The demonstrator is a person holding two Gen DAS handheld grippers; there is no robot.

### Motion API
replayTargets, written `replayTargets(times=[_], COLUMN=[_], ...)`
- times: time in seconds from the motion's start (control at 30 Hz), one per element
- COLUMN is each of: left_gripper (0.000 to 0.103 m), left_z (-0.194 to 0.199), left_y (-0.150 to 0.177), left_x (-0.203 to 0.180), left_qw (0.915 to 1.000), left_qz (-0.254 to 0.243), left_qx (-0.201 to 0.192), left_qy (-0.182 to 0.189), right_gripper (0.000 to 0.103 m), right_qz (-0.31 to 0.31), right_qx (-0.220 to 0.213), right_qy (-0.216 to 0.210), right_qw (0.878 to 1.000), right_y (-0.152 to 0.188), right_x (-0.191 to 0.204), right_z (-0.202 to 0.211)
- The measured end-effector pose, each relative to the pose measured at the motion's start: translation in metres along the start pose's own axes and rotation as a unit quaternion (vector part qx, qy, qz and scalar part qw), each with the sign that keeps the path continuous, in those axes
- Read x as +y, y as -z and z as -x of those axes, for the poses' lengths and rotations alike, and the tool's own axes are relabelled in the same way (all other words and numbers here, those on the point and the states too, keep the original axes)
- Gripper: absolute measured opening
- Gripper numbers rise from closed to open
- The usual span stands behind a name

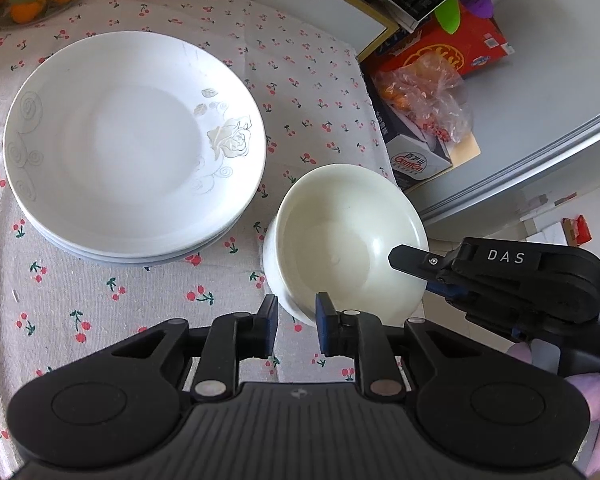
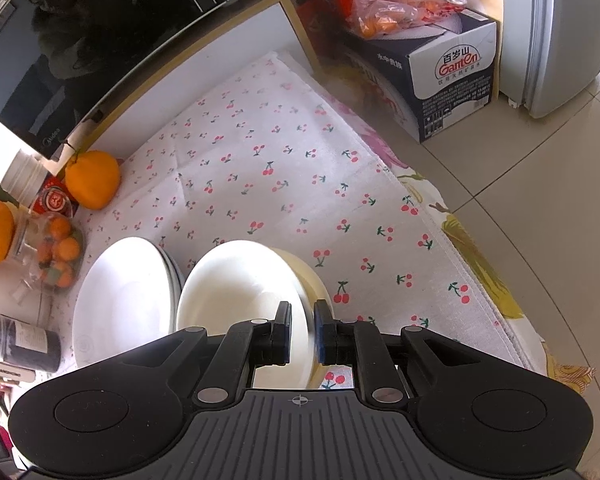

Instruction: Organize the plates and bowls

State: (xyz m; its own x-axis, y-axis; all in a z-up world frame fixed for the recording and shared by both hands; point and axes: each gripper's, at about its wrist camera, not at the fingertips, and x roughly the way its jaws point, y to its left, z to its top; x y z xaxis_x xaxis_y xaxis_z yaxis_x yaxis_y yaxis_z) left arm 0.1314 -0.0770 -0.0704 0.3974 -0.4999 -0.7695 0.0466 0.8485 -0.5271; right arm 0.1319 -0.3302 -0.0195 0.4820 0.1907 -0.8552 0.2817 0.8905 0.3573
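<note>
Together we count three stacked plates point(image 1: 134, 140) and two nested bowls point(image 1: 348, 236); the right gripper's point(image 2: 303, 330) jaws clamp the rim, the left gripper's point(image 1: 297, 320) jaws stand released; the lower bowl is mostly hidden.

Both tongs up close on the bowl, right one has the rim

Left tongs point(image 1: 297, 326) sit low with the blue pads parted, and the bowl point(image 1: 346, 240) foot shows in the gap between them; can't tell if either pad touches it. Right tongs point(image 1: 410, 266) come in from the right side, one black finger tip over the inside of the rim. From its own camera the right tongs point(image 2: 302, 330) are pinched narrow with the rim running between the pads. A bit of purple-gloved hand point(image 1: 588, 396) shows behind the right tongs.
</note>
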Motion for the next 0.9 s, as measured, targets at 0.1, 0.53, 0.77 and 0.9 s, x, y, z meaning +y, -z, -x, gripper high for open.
replayTargets(times=[0.1, 0.53, 0.77, 0.9], left_gripper=[0.022, 0.06, 0.079, 0.088], left_z=[0.0, 0.001, 0.004, 0.005], left_y=[0.0, 0.005, 0.012, 0.018], left_x=[0.0, -0.003, -0.001, -0.003], left_qw=[1.0, 0.9976, 0.9935, 0.9879], left_qz=[-0.006, -0.062, -0.107, -0.148], left_qx=[-0.002, -0.011, -0.028, -0.04], left_qy=[-0.004, -0.027, -0.028, -0.025], right_gripper=[0.014, 0.038, 0.064, 0.072], right_qz=[0.004, 0.028, 0.06, 0.085], right_qx=[-0.001, -0.015, -0.037, -0.051], right_qy=[0.002, -0.009, -0.031, -0.028], right_qw=[1.0, 0.999, 0.997, 0.995], right_y=[0.0, 0.0, 0.0, 0.002], right_x=[0.0, 0.005, 0.005, 0.004], right_z=[0.0, 0.005, 0.011, 0.013])
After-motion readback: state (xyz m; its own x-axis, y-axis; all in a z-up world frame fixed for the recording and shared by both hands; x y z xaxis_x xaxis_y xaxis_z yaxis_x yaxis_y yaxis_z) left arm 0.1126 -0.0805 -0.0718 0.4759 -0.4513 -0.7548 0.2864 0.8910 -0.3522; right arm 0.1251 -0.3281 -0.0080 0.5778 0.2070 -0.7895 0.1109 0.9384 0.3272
